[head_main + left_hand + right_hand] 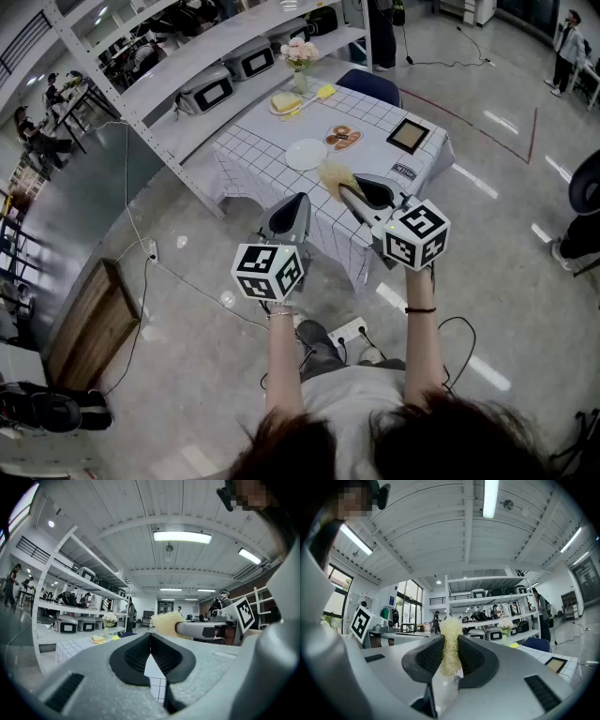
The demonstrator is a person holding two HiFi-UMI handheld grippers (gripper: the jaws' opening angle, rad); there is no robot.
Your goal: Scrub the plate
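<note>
A round white plate [306,154] lies near the front of a table with a checked cloth [246,150]. Both grippers hang in the air before the table's near edge, short of the plate. My right gripper [348,190] is shut on a pale yellow straw-like scrubber [334,176], which sticks up between the jaws in the right gripper view as the scrubber [450,645]. My left gripper [299,201] is shut with nothing in it; its dark pads meet in the left gripper view, where the right gripper [180,628] and its scrubber [165,622] show to the right.
On the table stand a plate of donuts [342,138], a dark picture frame [408,135], a flower vase [299,56] and a dish with yellow food [286,103]. White shelving [197,58] with appliances runs behind. A blue chair [369,86] is at the far side.
</note>
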